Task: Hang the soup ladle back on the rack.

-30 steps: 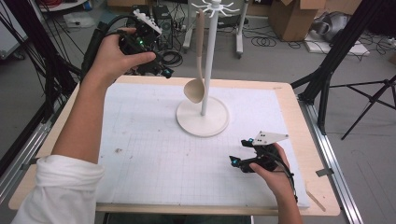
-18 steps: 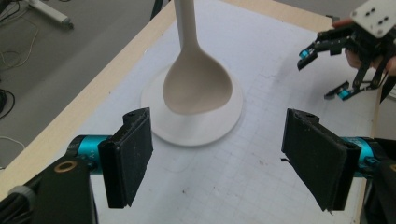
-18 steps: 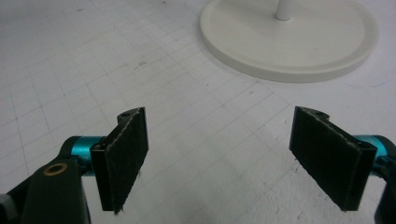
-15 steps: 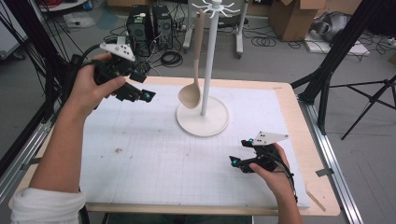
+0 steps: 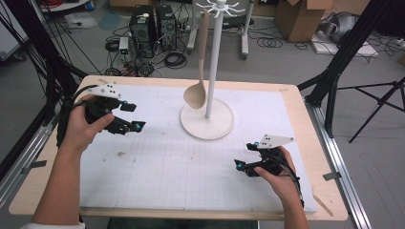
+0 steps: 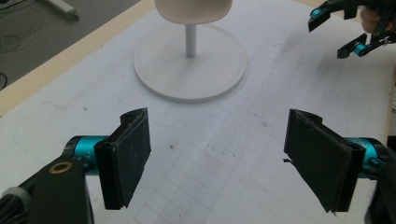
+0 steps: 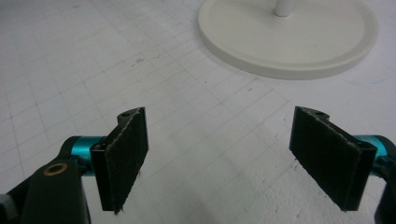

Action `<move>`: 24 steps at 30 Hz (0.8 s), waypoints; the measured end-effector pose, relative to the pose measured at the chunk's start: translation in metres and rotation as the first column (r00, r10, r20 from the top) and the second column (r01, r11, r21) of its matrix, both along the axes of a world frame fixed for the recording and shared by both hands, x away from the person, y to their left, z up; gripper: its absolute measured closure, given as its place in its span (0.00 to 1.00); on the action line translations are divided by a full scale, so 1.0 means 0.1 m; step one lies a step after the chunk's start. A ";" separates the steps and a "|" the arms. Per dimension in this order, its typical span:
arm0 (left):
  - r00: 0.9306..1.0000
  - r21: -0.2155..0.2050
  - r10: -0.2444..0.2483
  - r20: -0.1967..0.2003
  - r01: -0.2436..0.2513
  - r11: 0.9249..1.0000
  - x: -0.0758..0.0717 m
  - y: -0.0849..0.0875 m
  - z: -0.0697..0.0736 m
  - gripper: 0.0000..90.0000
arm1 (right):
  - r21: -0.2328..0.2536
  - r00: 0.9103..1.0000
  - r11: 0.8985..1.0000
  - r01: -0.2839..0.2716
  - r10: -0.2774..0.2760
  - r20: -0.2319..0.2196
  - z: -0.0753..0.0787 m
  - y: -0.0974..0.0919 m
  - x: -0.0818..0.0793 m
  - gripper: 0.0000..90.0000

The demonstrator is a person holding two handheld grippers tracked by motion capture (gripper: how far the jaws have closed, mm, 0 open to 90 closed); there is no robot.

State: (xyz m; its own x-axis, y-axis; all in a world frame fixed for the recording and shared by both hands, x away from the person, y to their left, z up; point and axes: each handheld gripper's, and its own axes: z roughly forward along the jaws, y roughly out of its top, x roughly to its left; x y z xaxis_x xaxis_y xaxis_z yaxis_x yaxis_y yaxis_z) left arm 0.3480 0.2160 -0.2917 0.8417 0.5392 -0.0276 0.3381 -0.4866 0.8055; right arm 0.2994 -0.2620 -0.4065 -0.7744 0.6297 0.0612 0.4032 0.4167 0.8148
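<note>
A beige spoon point(image 5: 195, 98) hangs bowl-down from a hook at the top of the white stand point(image 5: 213, 57), its bowl just above the stand's round base point(image 5: 207, 119). My left gripper point(image 5: 133, 117) hovers low over the white mat left of the stand. Its jaws have just been opening and stand open with nothing between them point(image 6: 219, 163); ahead of them are the base point(image 6: 189, 70) and the spoon's bowl point(image 6: 194, 9). My right gripper point(image 5: 242, 156) rests near the mat's front right, open and empty point(image 7: 224, 158), facing the base point(image 7: 289, 37).
A white gridded mat point(image 5: 167, 162) covers most of the wooden table point(image 5: 305, 124). Black tripod legs, cables and computer boxes stand on the floor beyond the far edge. The right gripper point(image 6: 345, 28) appears at the top right of the left gripper view.
My left hand has come down from high beyond the table's far left corner to just above the mat's left side. The right hand has stayed put.
</note>
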 end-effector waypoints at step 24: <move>0.999 -0.106 -0.027 0.018 0.029 0.994 -0.33 0.13 -0.69 0.24 | 0.029 1.000 0.999 0.027 -0.027 0.012 0.02 -0.09 0.01 0.21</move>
State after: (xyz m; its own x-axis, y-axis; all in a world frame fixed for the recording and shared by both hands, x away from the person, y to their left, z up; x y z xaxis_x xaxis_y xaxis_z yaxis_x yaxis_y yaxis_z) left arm 0.3148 0.2291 -0.3609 0.8571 0.5103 -0.0697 0.3122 -0.4071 0.8584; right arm 0.3008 -0.2714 -0.4044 -0.7579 0.6486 0.0704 0.4038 0.3817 0.8314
